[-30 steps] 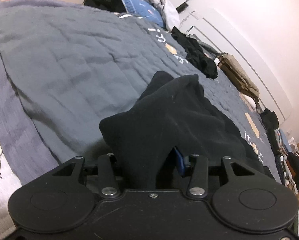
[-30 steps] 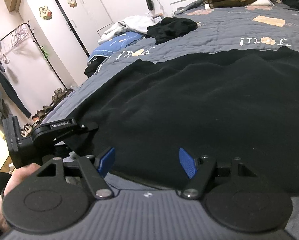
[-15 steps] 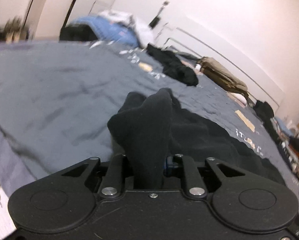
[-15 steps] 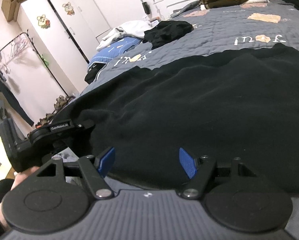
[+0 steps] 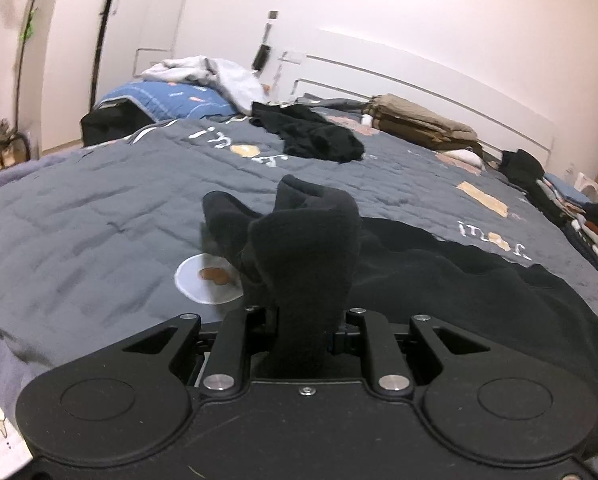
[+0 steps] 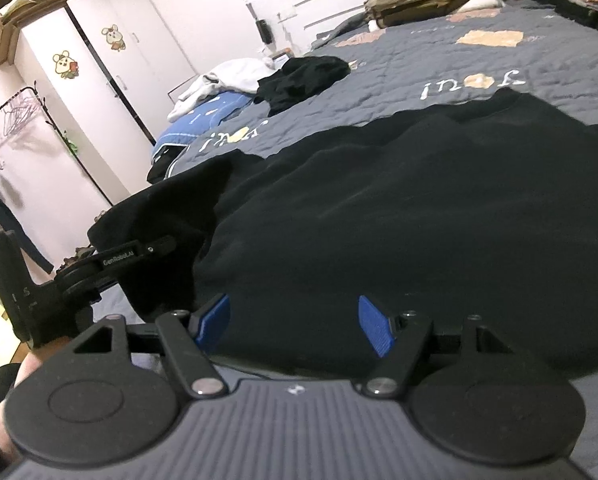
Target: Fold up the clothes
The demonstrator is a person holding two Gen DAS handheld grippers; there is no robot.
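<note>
A black sweatshirt (image 6: 399, 216) lies spread on the grey quilted bed (image 6: 439, 60). My left gripper (image 5: 305, 332) is shut on a bunched corner of the black sweatshirt (image 5: 307, 248), which stands up between its jaws and hides the pads. In the right wrist view the left gripper (image 6: 135, 254) shows at the left, lifting that corner off the bed. My right gripper (image 6: 295, 322) is open just above the near edge of the sweatshirt, its blue pads (image 6: 373, 330) apart with only cloth below them.
A crumpled black garment (image 5: 311, 136) and folded khaki clothes (image 5: 423, 124) lie at the far side of the bed. Stacked clothes (image 5: 579, 216) sit at the right edge. A blue and white heap (image 6: 219, 92), a wardrobe (image 6: 99, 92) and a clothes rack (image 6: 23, 120) stand left.
My left gripper closed on the sweatshirt corner, rolled level and lifted it up and away from the bed edge. The right gripper shifted slightly along the sweatshirt and stayed open.
</note>
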